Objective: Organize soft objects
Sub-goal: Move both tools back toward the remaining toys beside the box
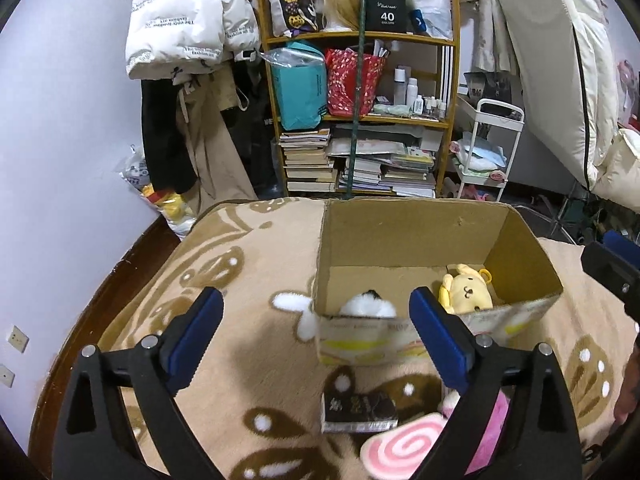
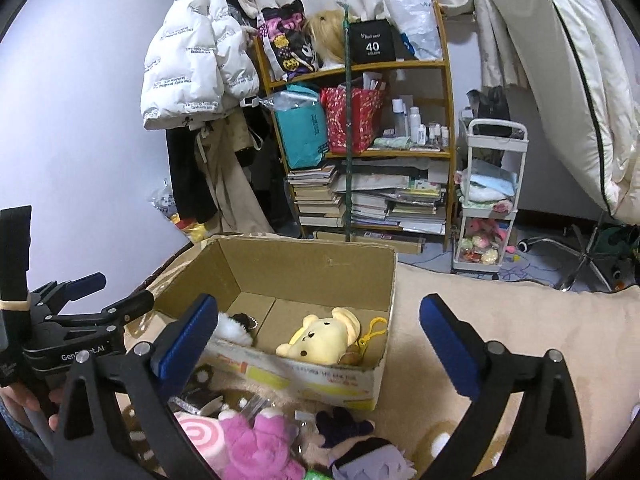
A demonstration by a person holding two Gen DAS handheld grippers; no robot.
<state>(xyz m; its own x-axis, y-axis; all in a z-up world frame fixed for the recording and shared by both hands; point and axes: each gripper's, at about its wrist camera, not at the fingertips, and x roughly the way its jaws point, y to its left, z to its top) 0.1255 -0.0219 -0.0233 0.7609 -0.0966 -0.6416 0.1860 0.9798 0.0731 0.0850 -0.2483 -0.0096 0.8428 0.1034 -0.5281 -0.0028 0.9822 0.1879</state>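
Observation:
An open cardboard box [image 1: 420, 236] [image 2: 304, 268] stands on a beige patterned blanket. Inside lie a yellow plush [image 1: 466, 290] [image 2: 326, 338] and a white-and-black fluffy plush [image 1: 368, 305] [image 2: 234, 326]. In front of the box are a pink swirl plush [image 1: 400, 446] [image 2: 200, 436], a pink furry plush [image 2: 260, 444], a dark purple plush [image 2: 344, 426] and a small dark packet [image 1: 358, 408]. My left gripper [image 1: 316, 336] hangs open before the box's near wall, nothing between its fingers. My right gripper [image 2: 320, 344] is open too, above the box's near right part, holding nothing.
A wooden shelf [image 1: 360, 120] with books, bags and bottles stands behind the bed, with a white trolley [image 2: 490, 200] of soft items to its right. Coats hang at the left wall. The other gripper [image 2: 68, 320] shows at the left of the right wrist view.

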